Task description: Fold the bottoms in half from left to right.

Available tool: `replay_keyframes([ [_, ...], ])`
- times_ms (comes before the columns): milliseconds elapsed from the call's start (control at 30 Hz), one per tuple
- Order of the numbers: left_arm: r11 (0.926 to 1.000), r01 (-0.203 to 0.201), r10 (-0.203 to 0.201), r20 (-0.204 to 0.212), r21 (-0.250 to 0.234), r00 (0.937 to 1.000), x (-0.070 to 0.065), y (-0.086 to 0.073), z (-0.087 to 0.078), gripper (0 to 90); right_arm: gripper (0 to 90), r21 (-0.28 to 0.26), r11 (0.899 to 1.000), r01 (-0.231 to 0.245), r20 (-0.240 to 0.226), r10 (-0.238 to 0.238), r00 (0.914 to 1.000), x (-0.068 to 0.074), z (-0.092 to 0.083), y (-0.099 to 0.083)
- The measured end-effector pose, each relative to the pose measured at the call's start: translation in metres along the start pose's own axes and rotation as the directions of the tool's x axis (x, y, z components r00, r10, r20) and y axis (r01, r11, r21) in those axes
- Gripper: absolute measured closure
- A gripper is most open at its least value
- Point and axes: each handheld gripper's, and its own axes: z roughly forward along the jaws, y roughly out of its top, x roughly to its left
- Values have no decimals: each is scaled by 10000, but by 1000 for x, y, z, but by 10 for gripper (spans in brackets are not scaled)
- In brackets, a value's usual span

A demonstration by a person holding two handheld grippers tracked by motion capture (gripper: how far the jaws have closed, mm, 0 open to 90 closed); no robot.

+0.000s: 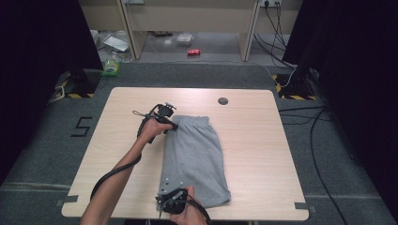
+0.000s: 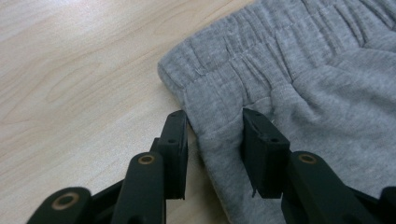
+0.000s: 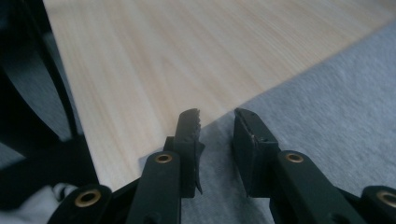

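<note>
Grey shorts (image 1: 197, 154) lie folded lengthwise on the wooden table (image 1: 263, 140), waistband at the far end. My left gripper (image 1: 171, 125) is at the waistband's left corner. In the left gripper view its jaws (image 2: 215, 116) stand apart with the cloth's edge (image 2: 303, 70) lying between them, and no squeeze shows. My right gripper (image 1: 168, 187) is at the near left corner of the shorts, by the table's front edge. In the right gripper view its jaws (image 3: 217, 114) are open over the edge of the grey cloth (image 3: 327, 116), holding nothing.
A dark round grommet (image 1: 223, 101) sits in the table's far side. On the floor beyond are a red can (image 1: 194, 52) and a green bottle (image 1: 111, 65). Cables (image 1: 300, 117) trail along the floor to the right. Bare wood lies on both sides of the shorts.
</note>
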Motion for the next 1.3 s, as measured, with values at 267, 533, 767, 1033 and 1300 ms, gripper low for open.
replay_keyframes([
  [267,9999,132,-133,-53,-107,9999,-1,-2,0,620,668,-413,9988,-279,-266,268,9993,-1,-11,10],
  [533,9996,275,-276,-87,-119,9996,-2,-2,0,621,623,-837,9902,-1123,342,1154,9927,-44,-35,14],
  [767,9994,327,-329,-161,-135,9993,-3,-2,0,622,597,-1183,9788,-1675,971,1792,9790,-85,-50,8],
  [1033,9992,399,-401,-184,-103,9990,-3,-2,0,622,572,-1415,9670,-2118,1534,2327,9604,-122,-62,5],
  [1300,9989,438,-442,-221,-168,9988,-4,-3,0,624,566,-1633,9517,-2600,1869,2886,9390,-149,-66,3],
])
